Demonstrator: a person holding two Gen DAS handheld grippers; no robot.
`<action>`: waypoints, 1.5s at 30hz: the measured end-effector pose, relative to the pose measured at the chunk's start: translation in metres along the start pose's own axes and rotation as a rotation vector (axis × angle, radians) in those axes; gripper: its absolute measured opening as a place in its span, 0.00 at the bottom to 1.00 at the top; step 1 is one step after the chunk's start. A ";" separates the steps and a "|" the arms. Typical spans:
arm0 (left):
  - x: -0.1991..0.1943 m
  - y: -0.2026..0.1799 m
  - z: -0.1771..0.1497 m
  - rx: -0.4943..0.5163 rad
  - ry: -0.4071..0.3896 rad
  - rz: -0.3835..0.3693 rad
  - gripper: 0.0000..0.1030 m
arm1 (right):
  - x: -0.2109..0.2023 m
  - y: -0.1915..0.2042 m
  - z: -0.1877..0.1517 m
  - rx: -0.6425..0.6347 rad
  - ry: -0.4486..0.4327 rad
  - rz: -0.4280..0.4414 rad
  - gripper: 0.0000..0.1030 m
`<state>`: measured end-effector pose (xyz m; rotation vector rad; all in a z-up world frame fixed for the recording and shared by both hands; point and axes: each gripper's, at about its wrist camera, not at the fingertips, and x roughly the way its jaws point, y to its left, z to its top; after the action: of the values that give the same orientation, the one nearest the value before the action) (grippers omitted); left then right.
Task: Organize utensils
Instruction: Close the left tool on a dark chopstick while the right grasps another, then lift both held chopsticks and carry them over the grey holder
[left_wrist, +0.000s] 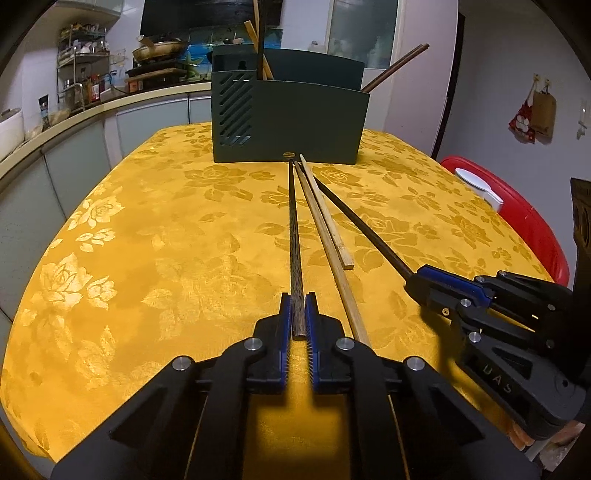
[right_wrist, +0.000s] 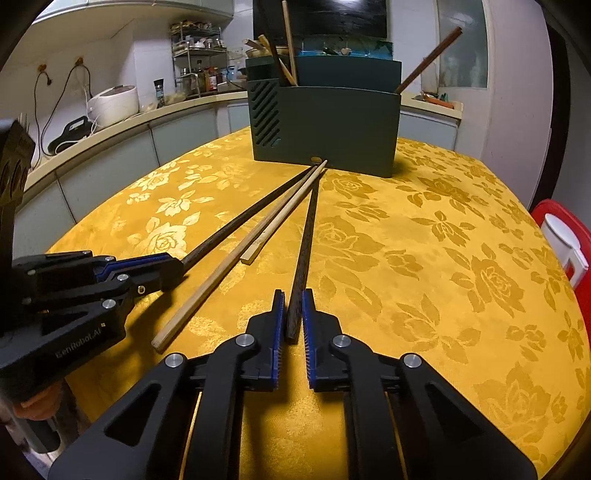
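My left gripper (left_wrist: 298, 310) is shut on the end of a dark wooden chopstick (left_wrist: 295, 236) that runs along the yellow tablecloth to the dark green utensil holder (left_wrist: 291, 122). My right gripper (right_wrist: 293, 310) is shut on the end of a second dark chopstick (right_wrist: 307, 240); it shows at the right of the left wrist view (left_wrist: 417, 284). Two light bamboo chopsticks, one long (left_wrist: 328, 251) and one short (left_wrist: 325, 210), lie between the dark ones. The holder (right_wrist: 325, 129) stands upright at the far side with several chopsticks (right_wrist: 428, 59) sticking out of it.
The table (right_wrist: 461, 295) has a yellow floral cloth. A red stool with a white lid (left_wrist: 517, 218) stands past the right edge. A kitchen counter (right_wrist: 110, 122) with a rice cooker, bottles and a rack curves behind the table on the left.
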<state>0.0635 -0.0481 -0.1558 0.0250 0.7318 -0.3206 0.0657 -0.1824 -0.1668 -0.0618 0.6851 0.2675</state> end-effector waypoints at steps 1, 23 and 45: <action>0.000 0.000 0.000 0.000 -0.001 0.005 0.07 | 0.000 0.001 0.000 -0.006 0.002 -0.005 0.10; -0.092 0.029 0.060 0.015 -0.233 0.091 0.07 | -0.090 -0.038 0.049 0.083 -0.219 -0.029 0.08; -0.120 0.052 0.154 0.053 -0.314 0.071 0.07 | -0.105 -0.054 0.143 0.077 -0.281 -0.009 0.08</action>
<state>0.0962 0.0141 0.0337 0.0497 0.4105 -0.2681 0.0900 -0.2379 0.0087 0.0461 0.4147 0.2350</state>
